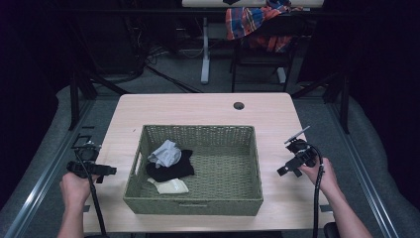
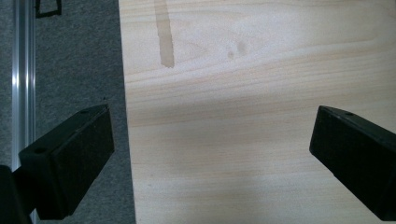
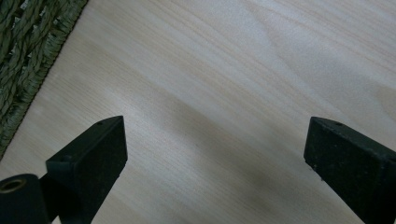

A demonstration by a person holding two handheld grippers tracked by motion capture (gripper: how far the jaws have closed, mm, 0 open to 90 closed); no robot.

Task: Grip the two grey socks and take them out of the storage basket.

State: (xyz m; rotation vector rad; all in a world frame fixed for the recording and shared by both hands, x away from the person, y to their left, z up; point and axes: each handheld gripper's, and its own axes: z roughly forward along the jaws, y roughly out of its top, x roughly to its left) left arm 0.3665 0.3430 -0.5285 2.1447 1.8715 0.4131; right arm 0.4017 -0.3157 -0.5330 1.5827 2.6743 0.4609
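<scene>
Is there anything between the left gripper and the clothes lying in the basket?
Yes: the basket's woven left wall stands between the left gripper and the grey cloth, black garment and cream piece. From above, nothing visible covers them.

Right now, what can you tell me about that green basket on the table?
The basket is a shallow rectangle woven of olive-green fibre, with a cut-out handle in its left wall. It sits flat on the pale wooden table, open side up. In its left half lie a grey cloth on a black garment, with a cream piece in front. Its right half is bare.
</scene>
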